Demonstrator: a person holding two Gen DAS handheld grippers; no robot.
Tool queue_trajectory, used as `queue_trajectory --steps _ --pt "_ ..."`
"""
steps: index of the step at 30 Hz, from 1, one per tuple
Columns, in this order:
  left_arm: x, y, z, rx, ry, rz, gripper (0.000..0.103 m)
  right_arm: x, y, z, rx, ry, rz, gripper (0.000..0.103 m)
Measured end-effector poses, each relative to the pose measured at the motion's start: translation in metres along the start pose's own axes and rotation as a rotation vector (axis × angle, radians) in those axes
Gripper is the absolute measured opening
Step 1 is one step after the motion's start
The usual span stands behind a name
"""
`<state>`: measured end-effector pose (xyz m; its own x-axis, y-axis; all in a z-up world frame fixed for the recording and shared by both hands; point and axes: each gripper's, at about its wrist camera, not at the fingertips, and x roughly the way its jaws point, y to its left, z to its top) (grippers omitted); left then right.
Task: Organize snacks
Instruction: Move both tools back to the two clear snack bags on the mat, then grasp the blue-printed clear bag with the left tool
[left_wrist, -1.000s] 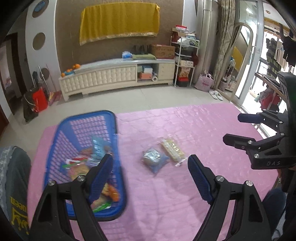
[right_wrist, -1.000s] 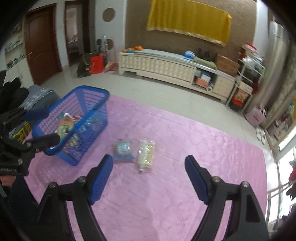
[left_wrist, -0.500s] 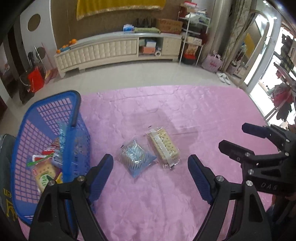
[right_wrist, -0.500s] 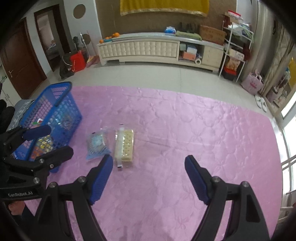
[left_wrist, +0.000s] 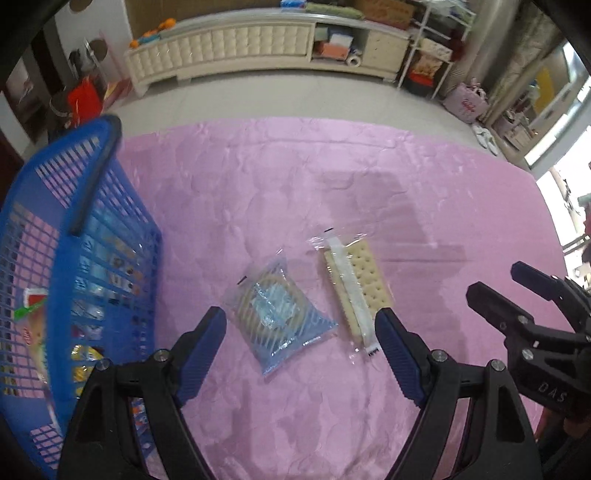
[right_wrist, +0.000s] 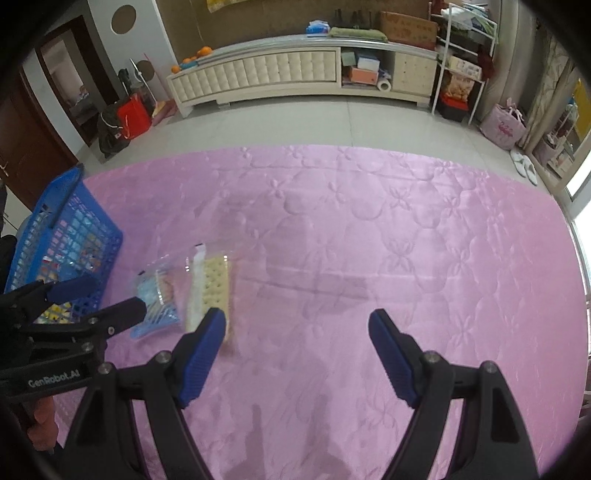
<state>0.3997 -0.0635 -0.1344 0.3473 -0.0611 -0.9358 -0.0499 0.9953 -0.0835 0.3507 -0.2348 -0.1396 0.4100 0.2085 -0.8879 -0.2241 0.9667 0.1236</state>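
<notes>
**2 light packets wait beside the basket**

On the left stands the blue basket (left_wrist: 79, 236), a stiff plastic grid, with snacks already inside. Just beside it, on the quilted pink cloth (left_wrist: 369, 177), lies the blue packet (left_wrist: 279, 314): soft, crinkly film, probably light and slippery, best pinched across its flat middle. Next to it lies the cracker packet (left_wrist: 356, 284), clear wrap over brittle squares, so I would grip its long sides gently. The left gripper (left_wrist: 301, 338) hangs open over both packets. The right gripper (right_wrist: 295, 341) is also open and empty.
</notes>
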Motion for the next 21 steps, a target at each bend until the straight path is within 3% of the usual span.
queue_trajectory --steps 9,12,14,15,16,21 --pt "0.045 0.018 0.011 -0.134 0.081 0.071 0.081 0.025 0.005 0.003 -0.014 0.031 0.024 0.083" --pt "0.057 0.019 0.015 -0.131 0.092 0.089 0.081 0.030 0.005 -0.002 -0.008 0.045 0.035 0.083" --pt "0.062 0.017 0.014 -0.115 0.103 0.102 0.075 0.029 0.003 -0.002 -0.007 0.049 0.040 0.083" --pt "0.064 0.017 0.012 -0.114 0.115 0.101 0.062 0.027 0.002 -0.004 -0.007 0.047 0.039 0.083" --pt "0.065 0.016 0.010 -0.113 0.122 0.097 0.055 0.027 0.000 -0.003 -0.005 0.047 0.036 0.083" --pt "0.055 0.011 -0.002 -0.088 0.112 0.030 0.052 0.016 -0.006 -0.007 0.016 0.045 0.026 0.083"
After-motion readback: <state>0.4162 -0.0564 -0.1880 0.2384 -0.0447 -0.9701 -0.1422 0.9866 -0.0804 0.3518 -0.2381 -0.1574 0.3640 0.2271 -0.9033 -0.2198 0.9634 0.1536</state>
